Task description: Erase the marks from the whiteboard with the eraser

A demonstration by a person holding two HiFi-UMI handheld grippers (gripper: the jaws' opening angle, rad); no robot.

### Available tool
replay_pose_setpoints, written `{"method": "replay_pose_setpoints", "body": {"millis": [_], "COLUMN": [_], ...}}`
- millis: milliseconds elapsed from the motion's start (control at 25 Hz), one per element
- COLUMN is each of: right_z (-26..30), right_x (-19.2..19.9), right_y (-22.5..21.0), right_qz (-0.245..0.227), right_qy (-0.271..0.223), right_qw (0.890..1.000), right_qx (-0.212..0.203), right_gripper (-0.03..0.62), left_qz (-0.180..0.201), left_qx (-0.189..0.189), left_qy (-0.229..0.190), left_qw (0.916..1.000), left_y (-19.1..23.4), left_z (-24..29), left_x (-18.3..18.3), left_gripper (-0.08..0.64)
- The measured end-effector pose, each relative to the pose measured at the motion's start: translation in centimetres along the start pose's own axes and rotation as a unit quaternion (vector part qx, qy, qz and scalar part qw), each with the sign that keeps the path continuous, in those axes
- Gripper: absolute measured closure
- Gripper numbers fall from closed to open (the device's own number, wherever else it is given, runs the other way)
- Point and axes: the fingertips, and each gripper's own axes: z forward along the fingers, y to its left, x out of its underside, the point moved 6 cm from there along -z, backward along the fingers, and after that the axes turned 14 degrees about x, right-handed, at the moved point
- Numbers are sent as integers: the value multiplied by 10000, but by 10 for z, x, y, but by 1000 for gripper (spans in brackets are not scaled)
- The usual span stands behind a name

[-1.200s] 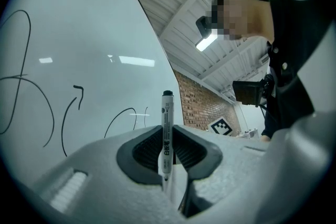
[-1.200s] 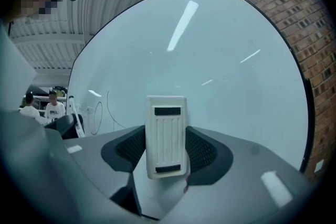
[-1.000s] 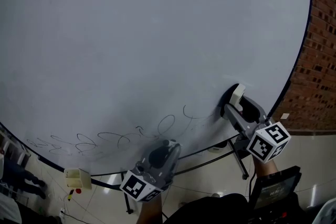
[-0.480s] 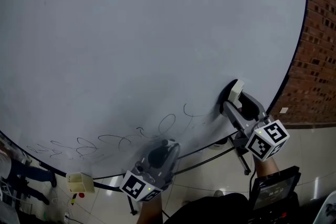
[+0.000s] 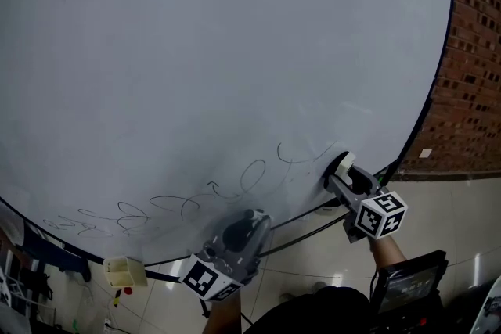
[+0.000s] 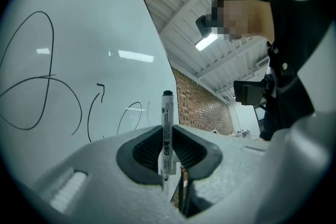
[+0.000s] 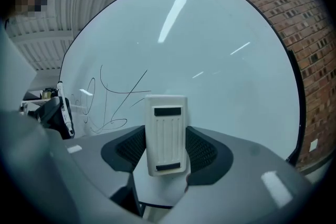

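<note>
Eraser (image 7: pixel 166 131) clamped in right claw (image 7: pixel 167 150), left claw (image 6: pixel 167 152) clenched on marker (image 6: pixel 166 128) — press flat, sweep leftward across marks (image 5: pixel 210 187)

Whiteboard (image 5: pixel 235 51) with looping black marks (image 5: pixel 182 202) along its lower edge

The left gripper (image 5: pixel 249 221) is held low by the whiteboard's (image 5: pixel 235 51) lower edge, jaws closed on an upright marker (image 6: pixel 166 134). The right gripper (image 5: pixel 343 171) is held at the lower right edge, jaws clamped on the eraser (image 7: pixel 166 134).
</note>
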Motion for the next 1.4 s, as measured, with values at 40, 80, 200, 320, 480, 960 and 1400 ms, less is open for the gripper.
{"method": "replay_pose_setpoints", "body": {"millis": [40,80,200,320,480,960,1400], "right_z": [0,0,-5,-14,-23,-29,-1], "right_x": [0,-1,-20,-63,-123,-154,-4], "right_y": [0,0,5,19,42,56,18], "right_qz": [7,4,8,-80,-141,-302,-275], "right_qy": [20,36,-129,-444,-705,-1263,-164], "right_qw": [10000,10000,9997,9982,9962,9881,9992], "right_qx": [-27,-56,-202,-387,-490,-824,-221], "right_gripper": [353,353,353,353,353,353,353], "left_qz": [21,48,150,278,353,342,242], "left_qx": [-25,-67,-160,-234,-435,-765,-228], "left_qy": [-3,13,69,89,76,117,14], "left_qw": [10000,10000,9997,9993,9984,9964,9994], "left_y": [-2,-3,-5,-8,-9,-10,3], "left_z": [0,1,7,17,22,14,7], "left_x": [-1,-2,-5,-13,-16,-11,-18], "left_gripper": [503,503,503,503,503,503,503]}}
